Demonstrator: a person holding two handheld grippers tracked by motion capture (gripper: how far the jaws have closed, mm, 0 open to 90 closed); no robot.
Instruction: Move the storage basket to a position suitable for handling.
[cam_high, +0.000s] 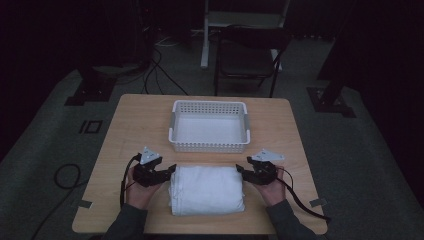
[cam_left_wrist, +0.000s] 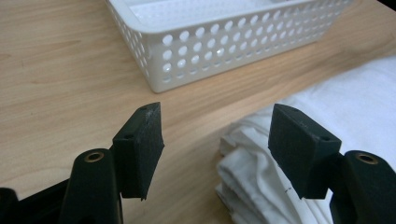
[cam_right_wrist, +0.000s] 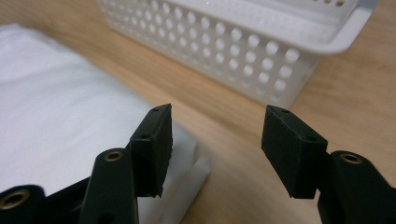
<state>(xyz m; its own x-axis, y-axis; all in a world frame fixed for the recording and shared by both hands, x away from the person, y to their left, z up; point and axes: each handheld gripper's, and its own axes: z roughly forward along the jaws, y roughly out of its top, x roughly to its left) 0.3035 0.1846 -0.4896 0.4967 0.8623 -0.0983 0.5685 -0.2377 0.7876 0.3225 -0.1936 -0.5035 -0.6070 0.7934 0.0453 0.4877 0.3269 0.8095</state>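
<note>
We see the left gripper (cam_high: 172, 170) and right gripper (cam_high: 240, 170) flanking the folded white cloth (cam_high: 207, 190). Both jaws stand apart, gripping nothing. The white basket (cam_high: 172, 122) sits beyond.

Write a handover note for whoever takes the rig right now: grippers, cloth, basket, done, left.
Left gripper: open, nothing between the fingers, at the left end of the folded white cloth.
Right gripper: open, holding nothing, at the cloth's right end.
Cloth: folded in a stack, lying on the table between the two grippers, on the person's side of the white basket.
Basket: at mid-table, beyond the cloth, apart from it; nothing seen inside.
Done: cloth looks folded.
Left: probably grip both ends, lift the stack and set it in the basket. Neither end is gripped yet.
</note>
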